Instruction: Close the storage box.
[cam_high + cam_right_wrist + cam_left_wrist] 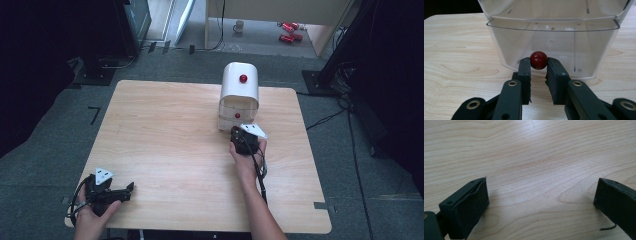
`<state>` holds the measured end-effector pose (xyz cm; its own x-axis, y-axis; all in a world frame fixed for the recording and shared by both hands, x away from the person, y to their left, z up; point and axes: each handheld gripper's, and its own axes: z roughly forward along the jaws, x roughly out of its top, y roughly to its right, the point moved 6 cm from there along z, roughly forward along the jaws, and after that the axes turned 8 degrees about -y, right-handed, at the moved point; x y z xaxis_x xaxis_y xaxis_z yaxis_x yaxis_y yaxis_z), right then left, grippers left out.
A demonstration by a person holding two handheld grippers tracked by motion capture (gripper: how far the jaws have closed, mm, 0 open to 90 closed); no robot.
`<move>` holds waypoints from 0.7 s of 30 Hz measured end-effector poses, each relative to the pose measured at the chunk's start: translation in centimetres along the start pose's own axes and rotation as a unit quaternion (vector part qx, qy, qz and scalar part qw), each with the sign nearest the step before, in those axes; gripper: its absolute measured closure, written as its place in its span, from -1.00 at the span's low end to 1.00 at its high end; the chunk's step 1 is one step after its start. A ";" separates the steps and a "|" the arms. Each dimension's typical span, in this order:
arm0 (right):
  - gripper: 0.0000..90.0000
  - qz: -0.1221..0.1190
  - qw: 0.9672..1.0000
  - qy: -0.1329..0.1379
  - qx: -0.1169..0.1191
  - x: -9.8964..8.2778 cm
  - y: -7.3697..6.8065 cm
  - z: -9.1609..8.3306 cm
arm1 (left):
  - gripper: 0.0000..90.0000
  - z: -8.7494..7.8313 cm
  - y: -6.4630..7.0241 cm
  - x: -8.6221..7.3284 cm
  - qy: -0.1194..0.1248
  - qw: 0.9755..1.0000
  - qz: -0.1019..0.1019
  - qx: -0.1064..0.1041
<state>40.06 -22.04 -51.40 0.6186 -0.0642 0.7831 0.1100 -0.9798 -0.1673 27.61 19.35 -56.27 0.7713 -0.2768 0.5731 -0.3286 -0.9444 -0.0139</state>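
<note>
At the clear drawer [554, 47], the right gripper [539, 65] clamps its unlabelled red knob [538, 60].

The left gripper [541, 202] holds its jaws wide apart just above bare wooden table [536, 157]

Glossy red knob [538, 60], clear smooth plastic drawer [554, 40], matt pale wood table [170, 150]

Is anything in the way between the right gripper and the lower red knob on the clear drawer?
Nothing: the right gripper is already shut on the red knob at the clear drawer front, pads on both sides.
</note>
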 end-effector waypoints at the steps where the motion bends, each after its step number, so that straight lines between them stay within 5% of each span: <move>1: 0.67 0.000 1.000 0.000 0.000 0.0 0.0 0.0 | -1.00 0.0 0.0 0.0 0.000 1.000 0.000 0.000; 21: 0.67 0.002 1.000 -0.015 -0.012 -0.6 0.5 1.7 | -1.00 0.0 0.0 0.0 0.000 1.000 0.000 0.000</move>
<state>41.12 -22.18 -52.99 0.6426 -0.0628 0.7637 0.0895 -0.9837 -0.1562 27.61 19.34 -56.27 0.7711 -0.2758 0.5738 -0.3280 -0.9446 -0.0132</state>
